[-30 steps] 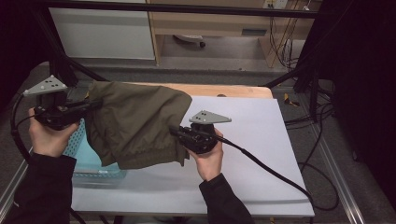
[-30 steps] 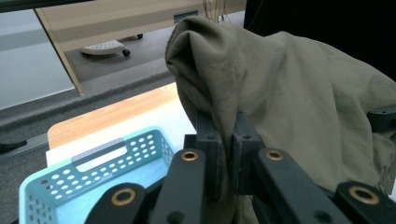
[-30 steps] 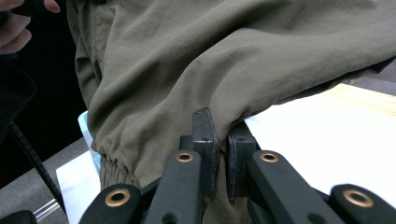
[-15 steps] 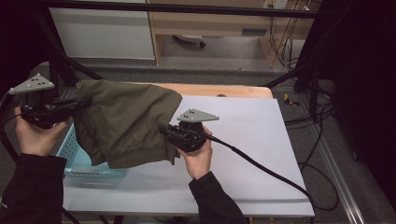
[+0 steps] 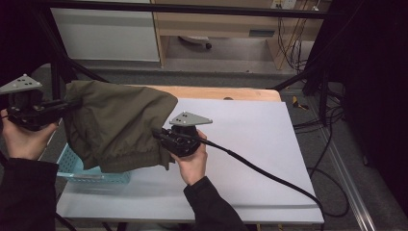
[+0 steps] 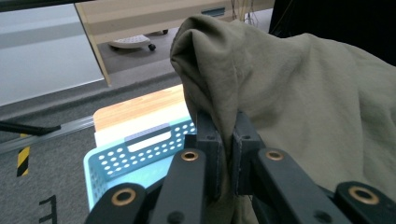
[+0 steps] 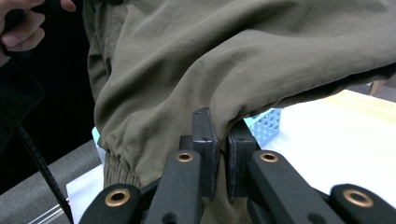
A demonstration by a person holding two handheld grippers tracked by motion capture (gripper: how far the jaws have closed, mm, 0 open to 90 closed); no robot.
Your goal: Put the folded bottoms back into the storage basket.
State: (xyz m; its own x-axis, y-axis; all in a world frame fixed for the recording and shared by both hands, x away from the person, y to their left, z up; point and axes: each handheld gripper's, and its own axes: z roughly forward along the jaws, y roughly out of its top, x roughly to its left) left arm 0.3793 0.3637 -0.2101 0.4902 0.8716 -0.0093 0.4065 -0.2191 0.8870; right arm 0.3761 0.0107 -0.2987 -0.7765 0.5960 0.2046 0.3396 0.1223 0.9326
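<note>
Now, here we are with the olive-green jacket (image 5: 118, 125) held up off the table (image 5: 269, 159), stretched between two grips. The left gripper (image 5: 72, 103) has its jaws pinched tight on a fold of cloth at the far left, out past the table's edge; in the left gripper view the fabric bunches up right between the jaws and rises above them. The right gripper (image 5: 156, 134) is nipped shut on the lower edge of the jacket, close to an elastic cuff (image 7: 119, 170) that dangles just beside it (you can see the gathers plainly in the right gripper view).

Below the hanging cloth sits the blue basket (image 5: 79, 166) on the near left corner of the table, partly hidden by the drape. That is the relation to watch: the jacket's long side runs roughly left to right between the two grips, and the basket lies under its left half, closer to the left hand (image 5: 24, 139) than to the right hand (image 5: 192, 161). My guess is the cloth is headed down into it, and the right side would need to travel left to get over the rim.
</note>
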